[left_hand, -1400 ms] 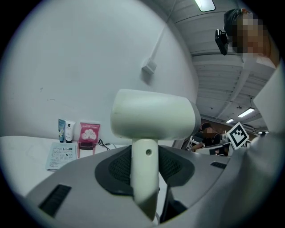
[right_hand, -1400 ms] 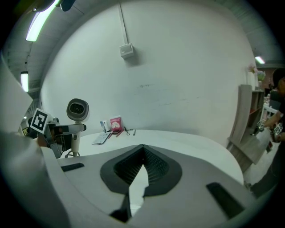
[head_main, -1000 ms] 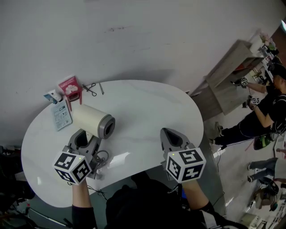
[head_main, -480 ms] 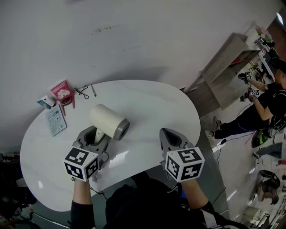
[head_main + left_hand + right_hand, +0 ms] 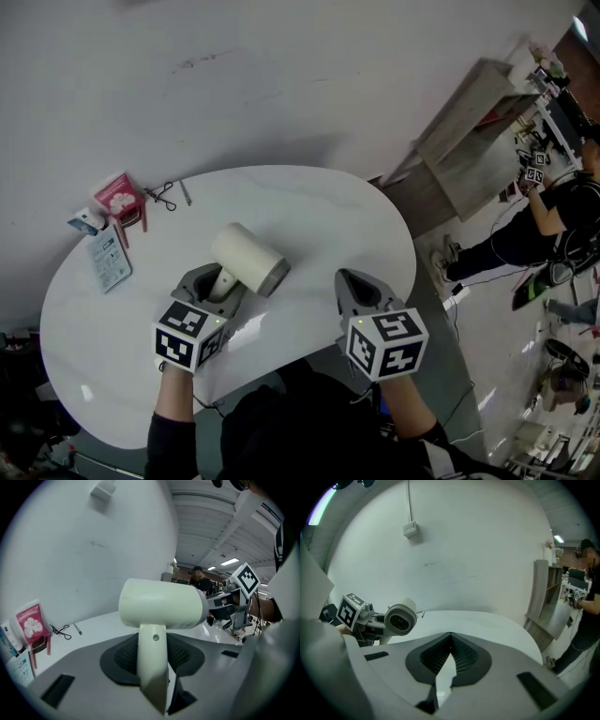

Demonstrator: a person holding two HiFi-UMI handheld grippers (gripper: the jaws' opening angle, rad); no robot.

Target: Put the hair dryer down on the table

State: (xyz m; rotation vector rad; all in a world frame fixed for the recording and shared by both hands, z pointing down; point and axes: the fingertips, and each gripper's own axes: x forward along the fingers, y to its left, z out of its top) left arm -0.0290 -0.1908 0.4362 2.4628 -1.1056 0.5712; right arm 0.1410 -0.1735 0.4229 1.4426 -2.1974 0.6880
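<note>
The cream hair dryer (image 5: 248, 260) hangs above the white oval table (image 5: 309, 211), barrel level and nozzle end pointing right. My left gripper (image 5: 223, 281) is shut on its handle; in the left gripper view the handle (image 5: 152, 667) stands upright between the dark pads, under the barrel (image 5: 161, 604). My right gripper (image 5: 361, 291) sits at the table's near right edge, shut and holding nothing, about a hand's width right of the dryer. In the right gripper view, the dryer's round open end (image 5: 400, 617) faces the right gripper (image 5: 450, 653) from the left.
At the table's far left lie a pink packet on a small red stand (image 5: 119, 197), a leaflet (image 5: 105, 262), a small tube (image 5: 82, 223) and an eyelash curler (image 5: 161, 195). A wooden shelf (image 5: 469, 131) and a person (image 5: 553, 202) are off to the right.
My left gripper has carried the hair dryer to the right, toward the table's middle and nearer the right gripper. The right gripper has stayed put.
</note>
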